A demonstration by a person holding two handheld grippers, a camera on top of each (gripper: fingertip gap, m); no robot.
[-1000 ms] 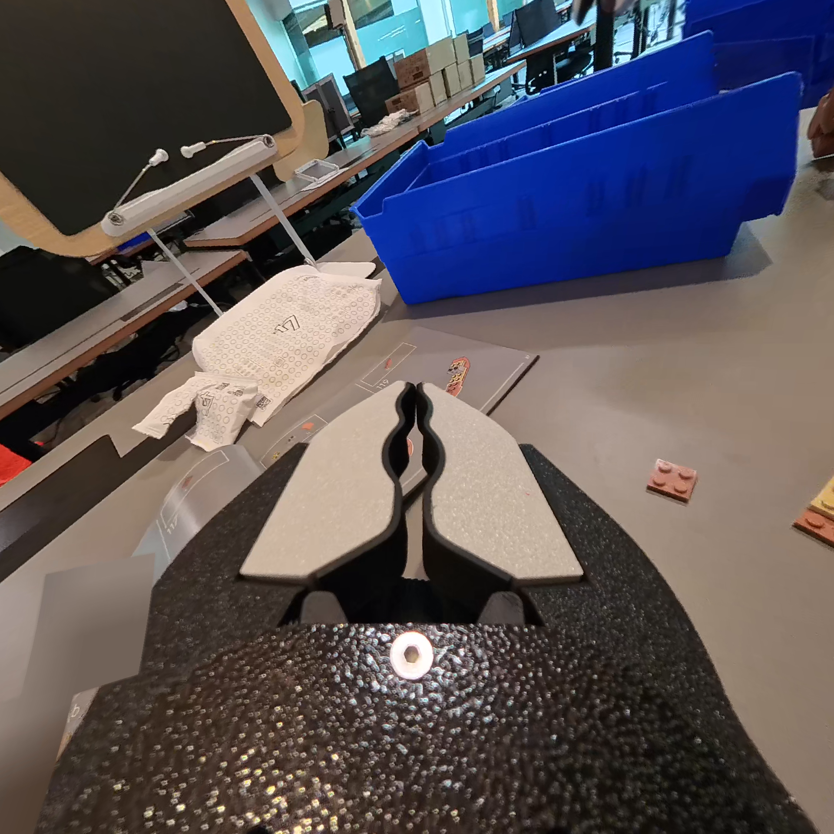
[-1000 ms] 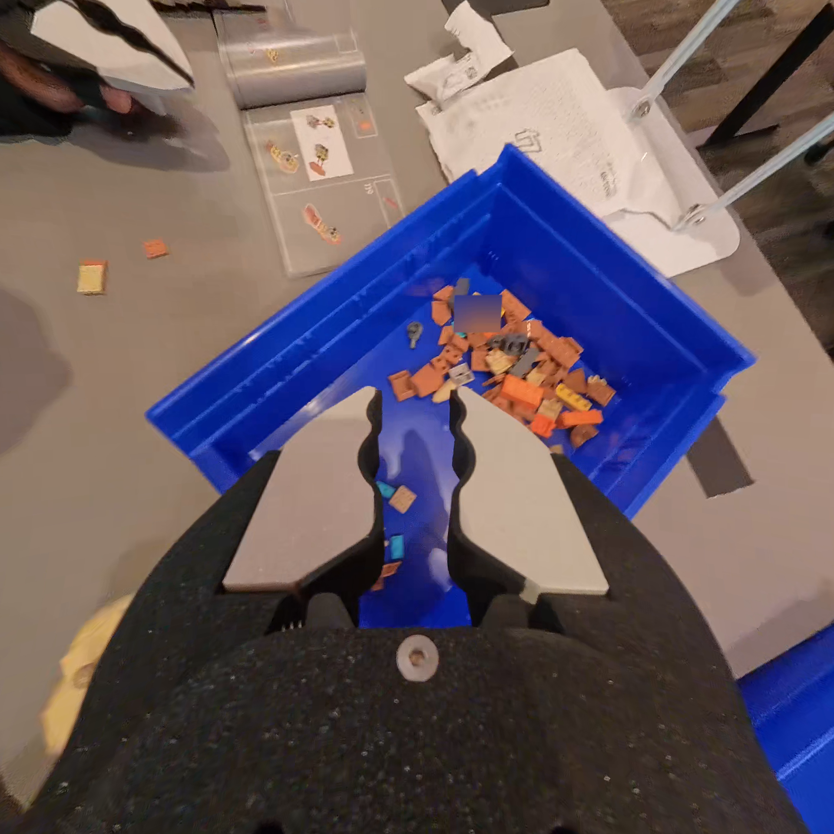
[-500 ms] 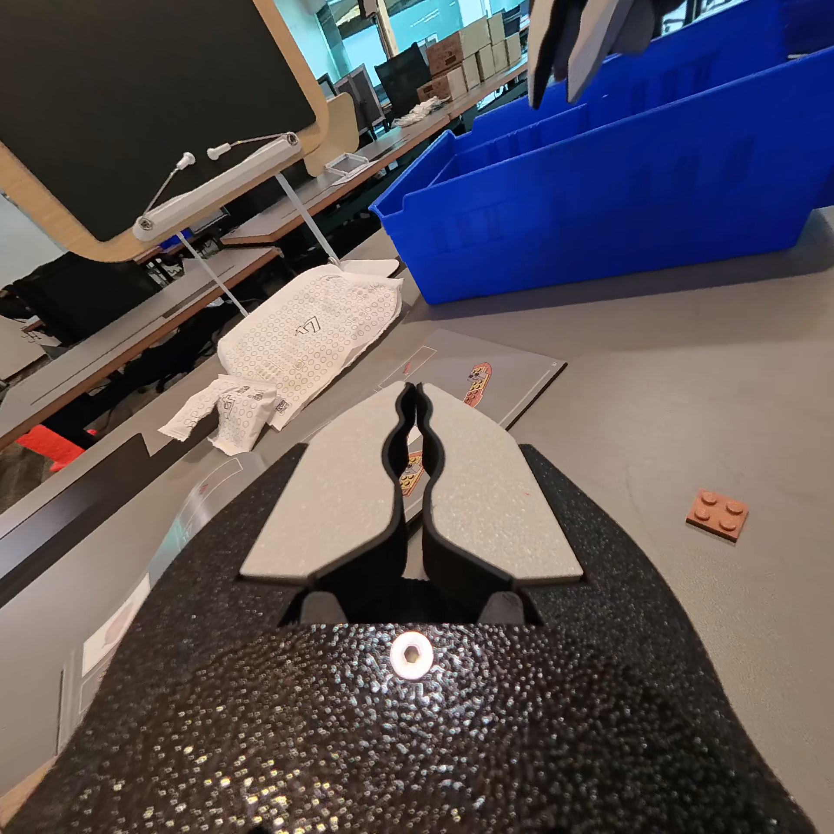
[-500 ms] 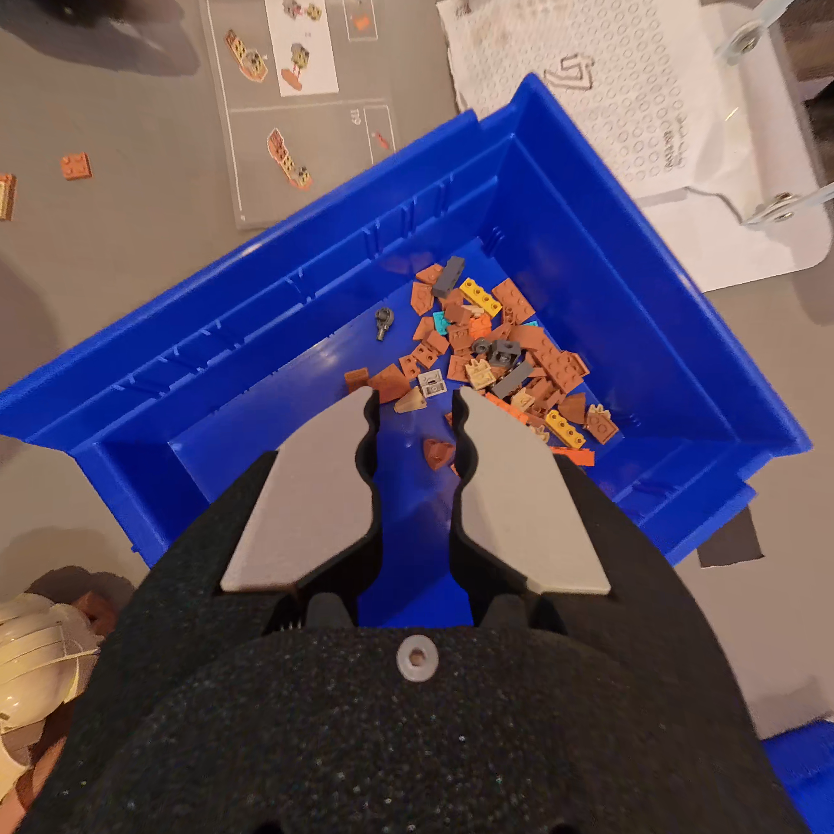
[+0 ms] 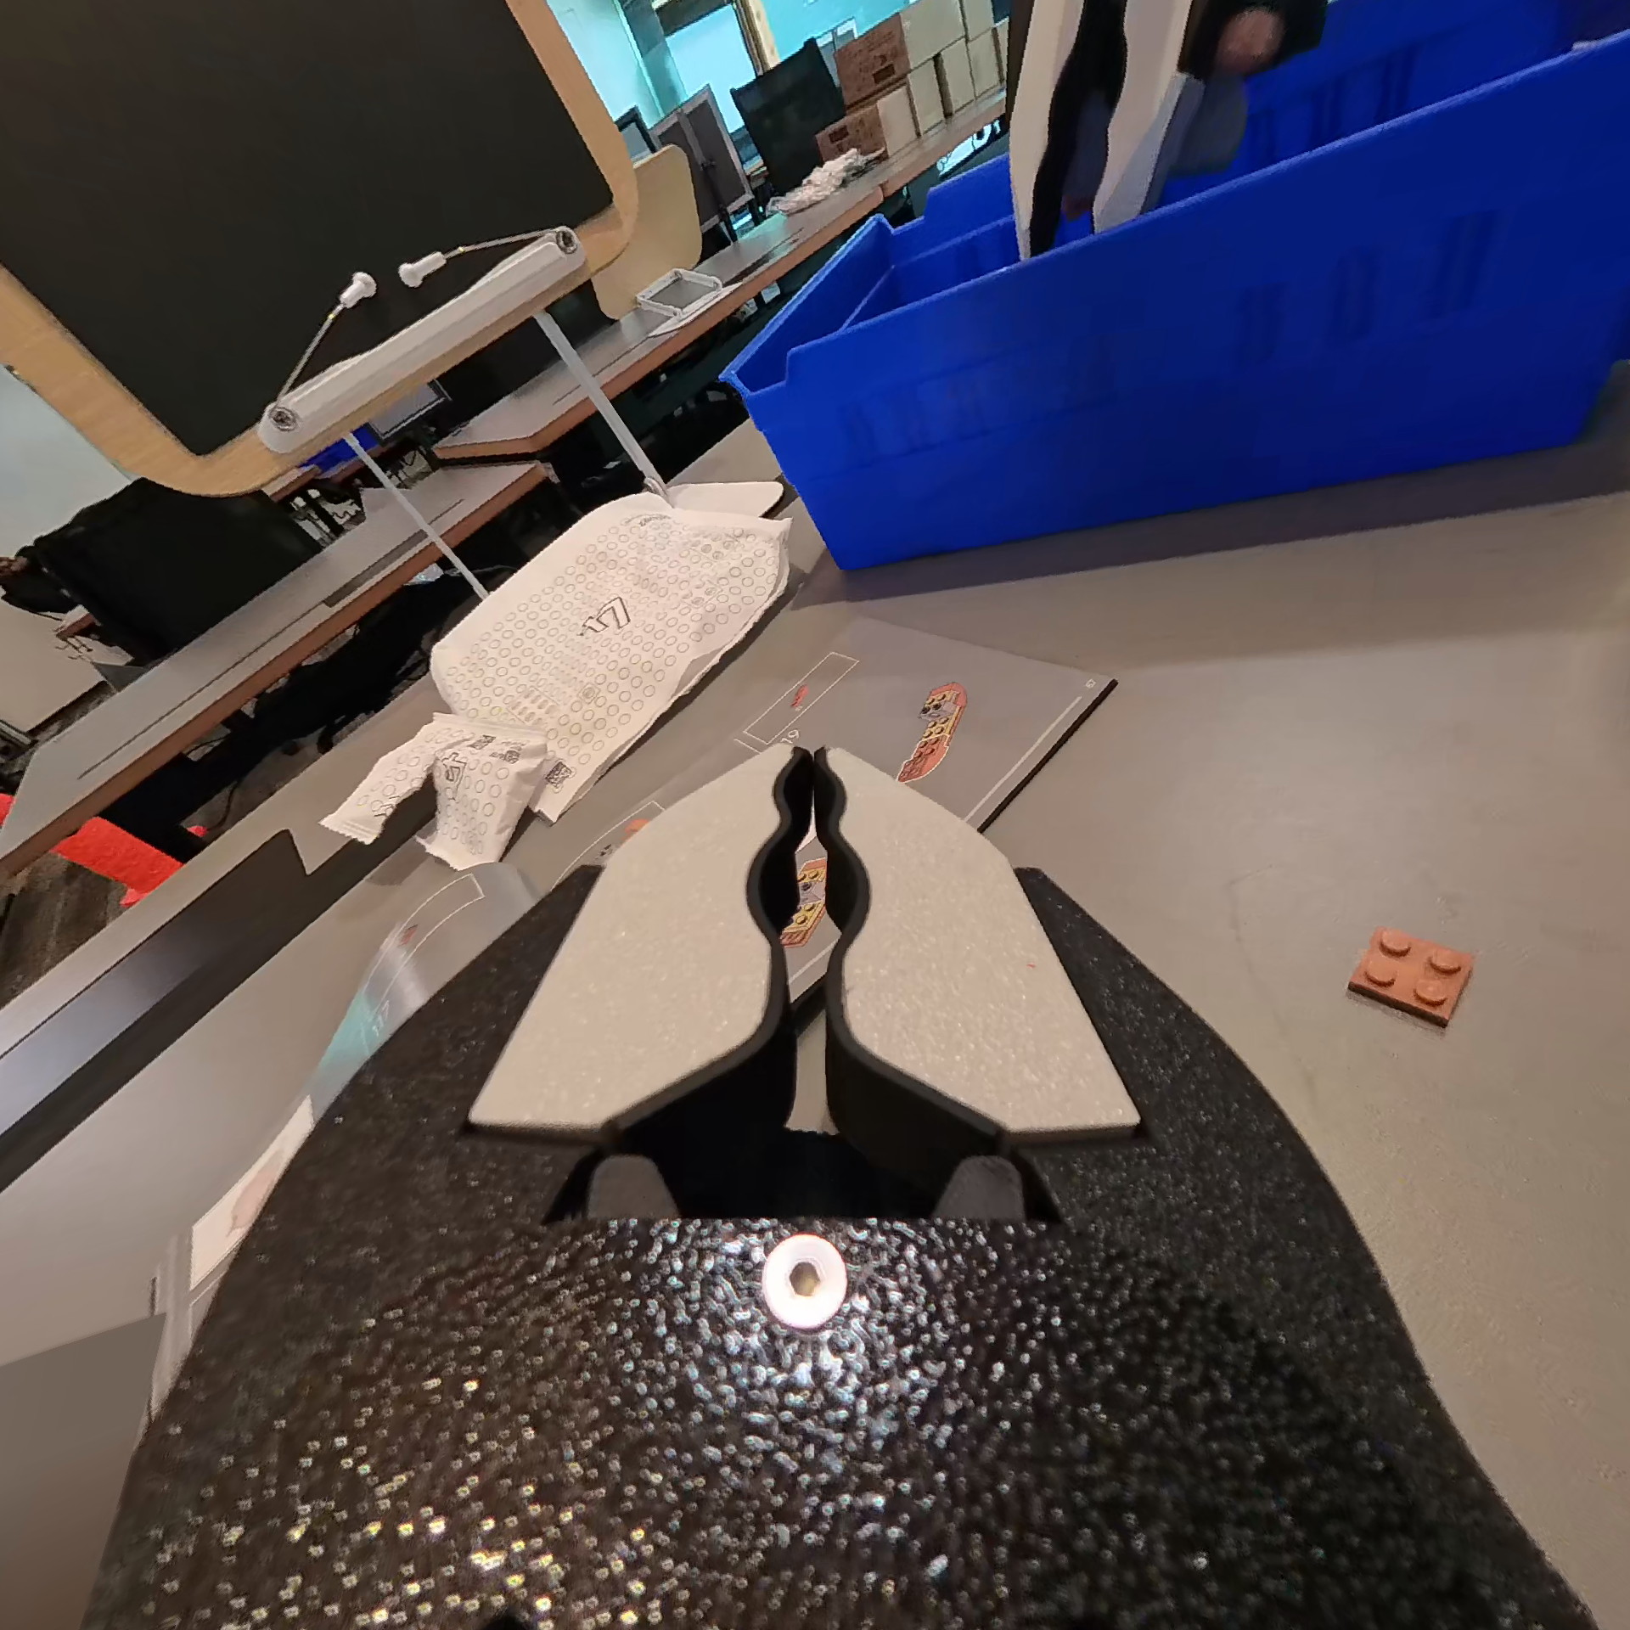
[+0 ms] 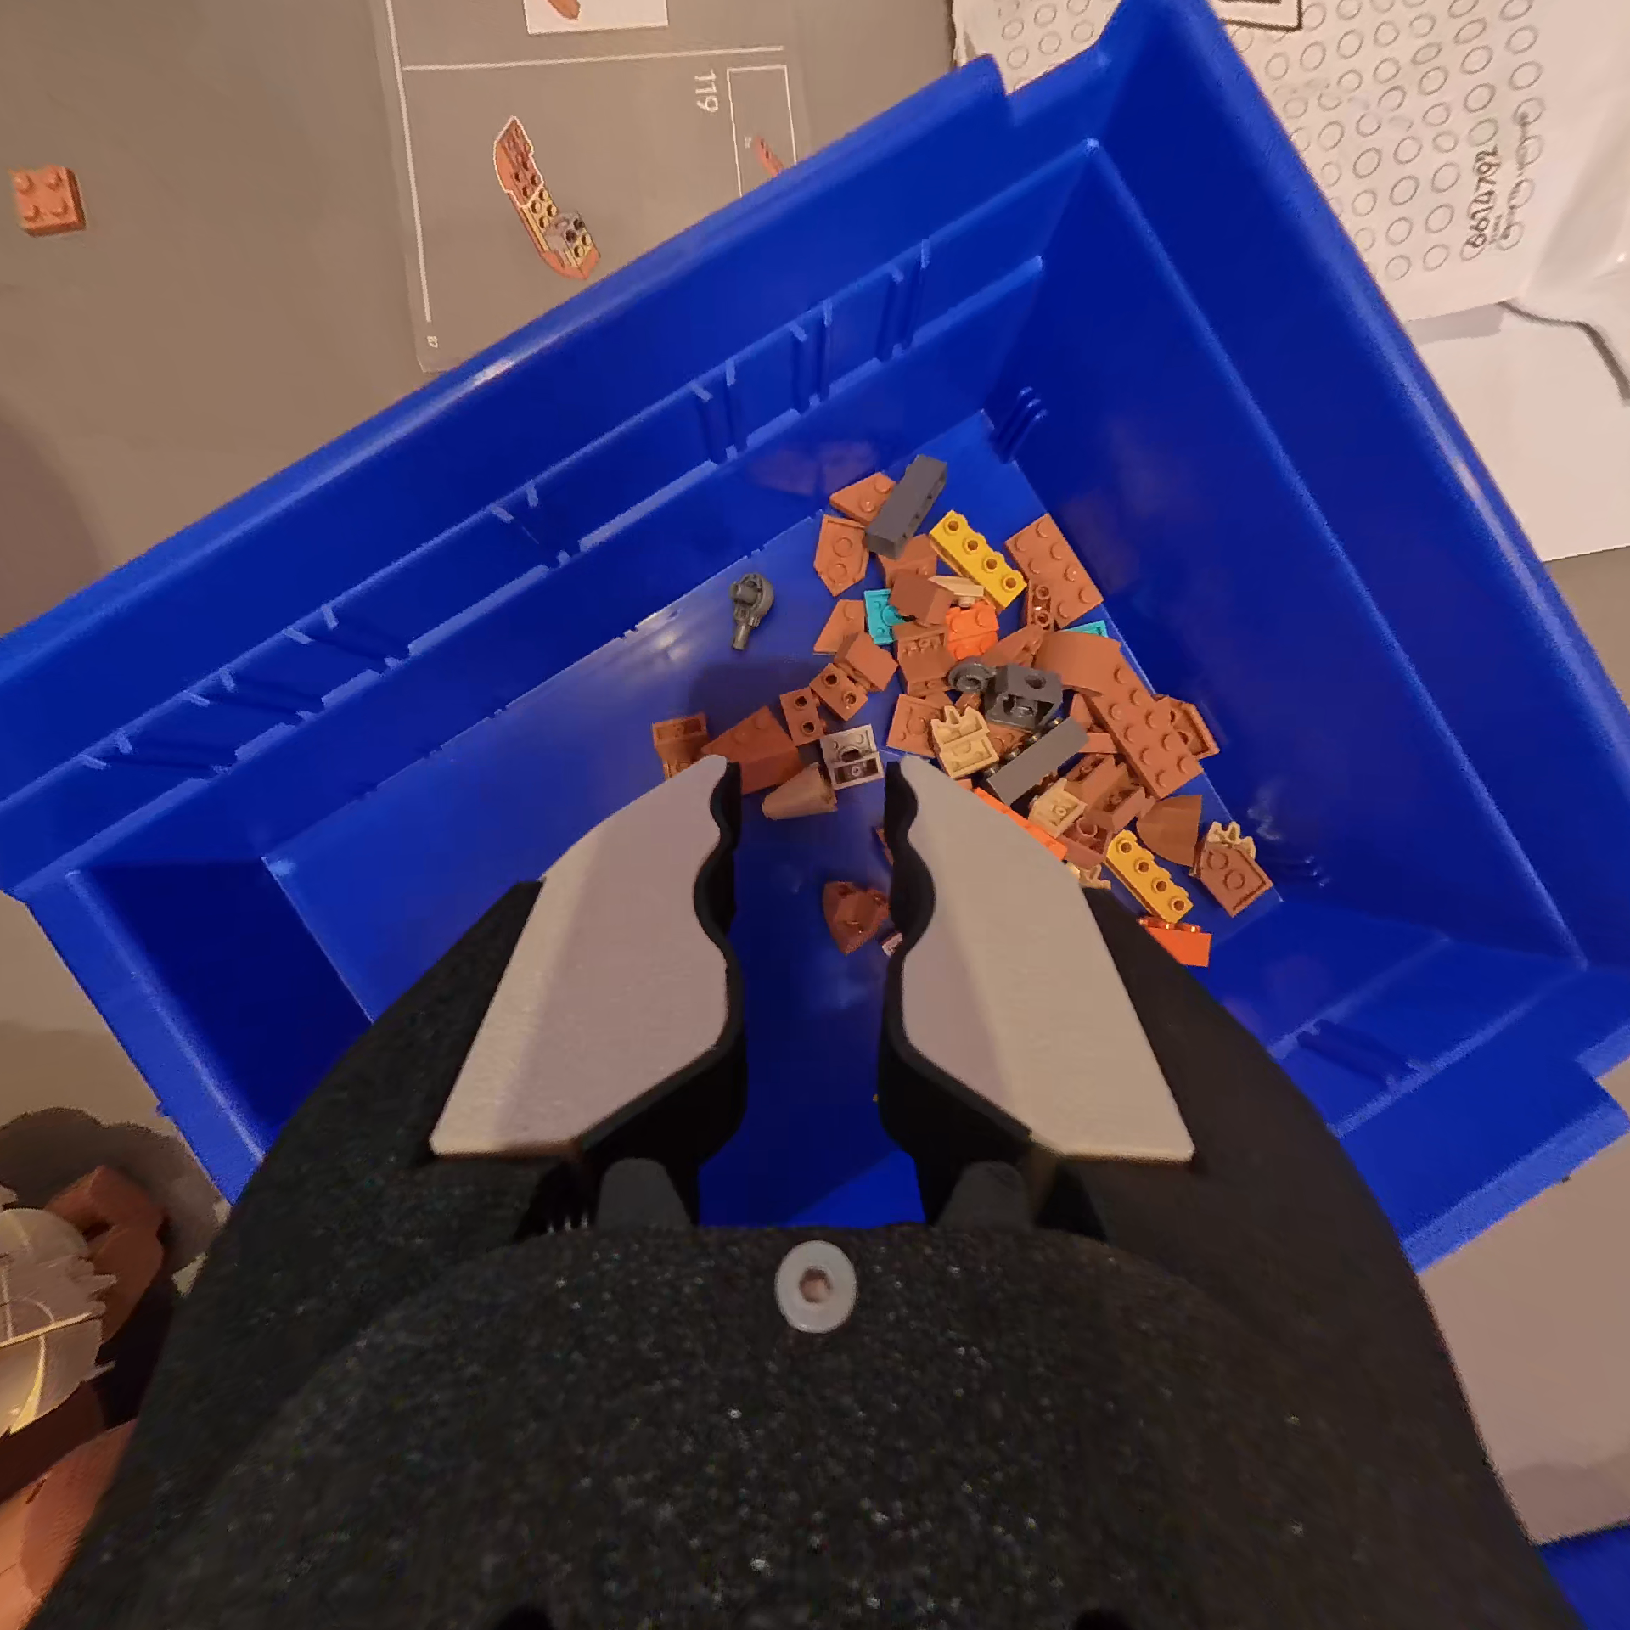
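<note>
The right gripper has dropped lower into the blue bin, fingers parted and empty above the brick pile, while the left gripper stays pinched closed, empty, over the instruction booklet.

The blue bin was smooth moulded plastic with a faint gloss on its floor. The toy bricks in it were hard, shiny plastic, like the brown plate on the matt grey tabletop. The instruction booklet was satin printed paper; the white bags looked like crinkled paper. Both grippers, left and right, had pebbled black plastic bodies and fine-grained matt grey finger faces. The board's rim looked like pale wood.
</note>
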